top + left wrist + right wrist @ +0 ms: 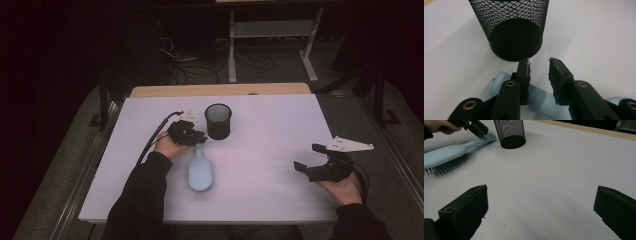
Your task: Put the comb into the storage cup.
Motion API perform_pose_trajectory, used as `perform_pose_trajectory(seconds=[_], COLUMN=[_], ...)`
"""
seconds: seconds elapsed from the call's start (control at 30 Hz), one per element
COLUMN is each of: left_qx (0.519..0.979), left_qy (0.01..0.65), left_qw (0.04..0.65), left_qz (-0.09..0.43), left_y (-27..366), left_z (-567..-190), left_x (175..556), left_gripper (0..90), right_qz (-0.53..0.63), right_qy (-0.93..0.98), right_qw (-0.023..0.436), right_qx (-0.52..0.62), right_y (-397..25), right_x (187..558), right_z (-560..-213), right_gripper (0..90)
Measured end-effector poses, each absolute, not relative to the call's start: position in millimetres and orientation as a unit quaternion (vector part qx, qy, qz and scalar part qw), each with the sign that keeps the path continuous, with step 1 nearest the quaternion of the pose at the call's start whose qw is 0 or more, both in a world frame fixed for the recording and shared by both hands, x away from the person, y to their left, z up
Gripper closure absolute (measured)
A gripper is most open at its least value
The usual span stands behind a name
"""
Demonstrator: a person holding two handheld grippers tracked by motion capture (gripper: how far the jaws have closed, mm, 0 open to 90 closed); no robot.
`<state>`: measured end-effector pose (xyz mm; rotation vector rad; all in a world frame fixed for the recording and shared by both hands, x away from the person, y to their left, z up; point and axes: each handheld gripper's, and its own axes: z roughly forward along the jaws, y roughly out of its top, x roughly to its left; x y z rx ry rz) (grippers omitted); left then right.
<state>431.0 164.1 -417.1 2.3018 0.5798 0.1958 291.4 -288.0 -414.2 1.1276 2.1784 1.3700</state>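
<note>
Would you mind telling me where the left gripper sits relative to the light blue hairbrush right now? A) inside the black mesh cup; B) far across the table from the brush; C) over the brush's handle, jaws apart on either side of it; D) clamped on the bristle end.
C: in the left gripper view the left gripper has its jaws apart over the handle of the hairbrush, just short of the mesh cup.

A pale blue hairbrush (200, 172) is seen lying on the white table (270, 165), bristles down, its oval head toward the near edge and its rounded handle pointed away. The handle end (499, 83) is found just beside the foot of a black wire-mesh cup (514, 27), which is stood upright, mouth open, a little farther back.
</note>
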Motion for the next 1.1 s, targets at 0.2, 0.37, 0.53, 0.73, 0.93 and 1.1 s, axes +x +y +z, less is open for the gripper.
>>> perform_pose_trajectory(seconds=[0.2,0.37,0.53,0.73,0.93,1.1], left_qx=[0.901,0.903,0.905,0.905,0.905,0.905], left_qy=[0.224,0.221,0.22,0.221,0.223,0.224], left_qw=[0.364,0.36,0.357,0.355,0.356,0.354], left_qz=[0.075,0.074,0.073,0.073,0.068,0.069], left_y=[162.4,160.4,159.2,160.0,160.9,160.8], left_z=[-420.6,-423.3,-425.6,-425.4,-425.3,-425.3], left_x=[431.8,432.2,432.5,433.2,433.4,433.8], left_gripper=[78.9,83.6,85.3,89.1,90.0,90.0], right_qz=[0.481,0.48,0.48,0.48,0.48,0.481], right_qy=[0.765,0.766,0.766,0.766,0.765,0.765], right_qw=[0.165,0.164,0.164,0.164,0.164,0.164], right_qx=[0.396,0.396,0.396,0.396,0.396,0.396], right_y=[-288.1,-287.9,-288.1,-288.1,-288.2,-288.2], right_x=[291.5,291.5,291.5,291.5,291.6,291.4], right_z=[-414.5,-414.7,-414.7,-414.9,-414.9,-414.8], right_gripper=[0.0,0.0,0.0,0.0,0.0,0.0])
